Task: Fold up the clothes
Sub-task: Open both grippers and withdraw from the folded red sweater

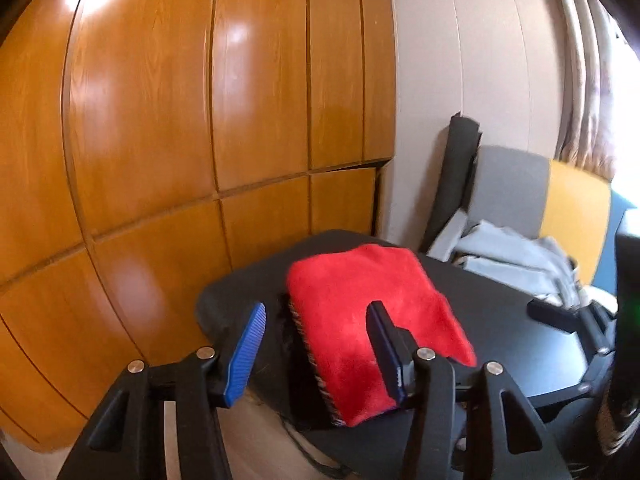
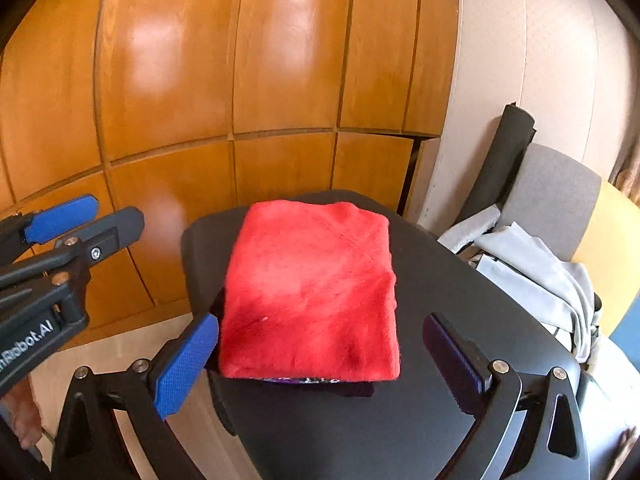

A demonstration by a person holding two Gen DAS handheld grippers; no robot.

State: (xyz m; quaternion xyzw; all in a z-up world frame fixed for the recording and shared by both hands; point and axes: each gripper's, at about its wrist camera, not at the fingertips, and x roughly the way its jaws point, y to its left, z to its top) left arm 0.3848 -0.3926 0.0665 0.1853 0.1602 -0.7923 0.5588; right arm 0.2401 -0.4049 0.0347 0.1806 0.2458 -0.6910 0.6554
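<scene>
on the black table [image 2: 440, 280] the red fleece garment [image 2: 312, 292] lies folded into a neat rectangle, so this fold looks done. left gripper [image 1: 316, 344] and right gripper [image 2: 320, 356] both hang spread wide, empty. grey clothes [image 2: 536, 264] on the chair [image 2: 556, 184] likely remain.

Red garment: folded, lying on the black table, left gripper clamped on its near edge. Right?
Not quite. The red garment is folded on the black table, but the left gripper is open and holds nothing. The left wrist view shows both pads clear of the cloth.
</scene>
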